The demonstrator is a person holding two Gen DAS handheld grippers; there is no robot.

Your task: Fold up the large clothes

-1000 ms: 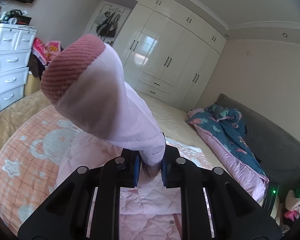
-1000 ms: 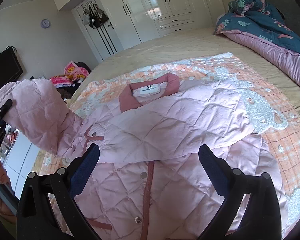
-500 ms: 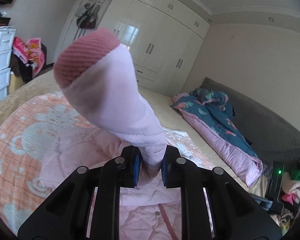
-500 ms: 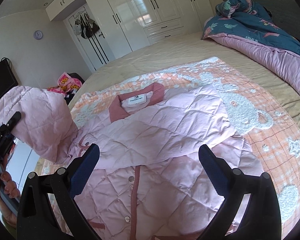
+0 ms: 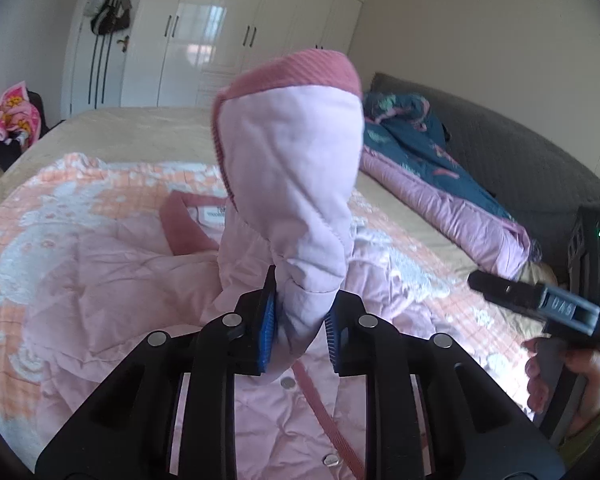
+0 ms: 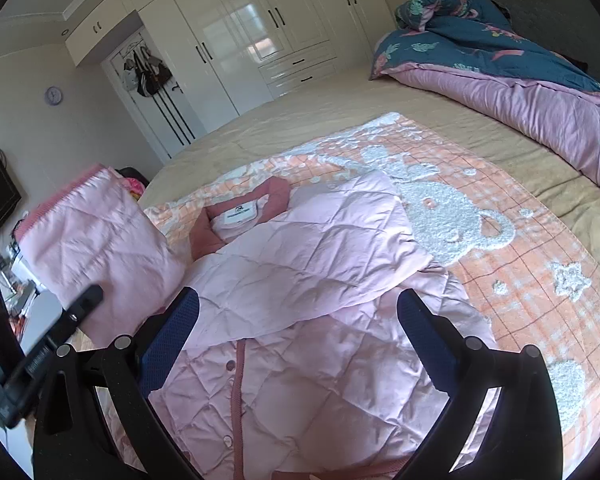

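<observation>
A pale pink quilted jacket lies face up on the bed, one sleeve folded across its chest, its dark pink collar at the far end. My left gripper is shut on the other sleeve and holds it up above the jacket, ribbed cuff on top. That raised sleeve also shows in the right wrist view, at the left. My right gripper is open and empty, hovering over the jacket's lower front; it shows in the left wrist view at the right.
The jacket rests on an orange bear-pattern blanket over a tan bed. A blue and pink duvet lies rolled along the far right by a grey headboard. White wardrobes stand behind.
My left gripper has swung the held sleeve rightward, over the jacket's body. My right gripper has moved little and stays open.
</observation>
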